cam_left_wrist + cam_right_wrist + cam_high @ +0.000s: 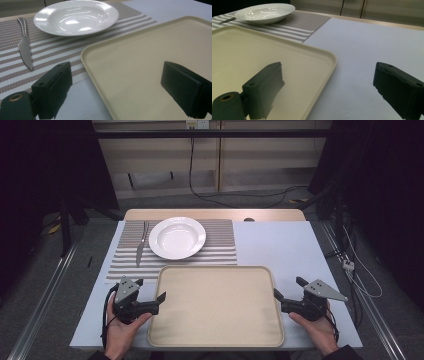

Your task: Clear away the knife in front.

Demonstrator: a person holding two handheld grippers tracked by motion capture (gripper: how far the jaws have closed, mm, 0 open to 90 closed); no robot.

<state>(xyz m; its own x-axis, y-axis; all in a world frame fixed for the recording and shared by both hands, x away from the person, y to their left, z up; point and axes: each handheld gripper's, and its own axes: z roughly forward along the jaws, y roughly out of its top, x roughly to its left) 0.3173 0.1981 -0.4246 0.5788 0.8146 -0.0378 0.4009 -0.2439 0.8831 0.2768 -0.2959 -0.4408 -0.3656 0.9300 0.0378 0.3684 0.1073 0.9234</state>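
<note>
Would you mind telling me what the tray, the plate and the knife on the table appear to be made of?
The tray looks like matte cream plastic: an even, dull surface with a moulded raised rim. The plate seems to be glazed white ceramic, judging by its sharp bright reflections, though glossy melamine is possible. The knife appears to be one-piece brushed steel, grey with a soft metallic sheen.

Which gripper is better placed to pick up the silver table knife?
Left. The open left gripper sits on the same side as the silver table knife; the right gripper is across the beige tray.
</note>
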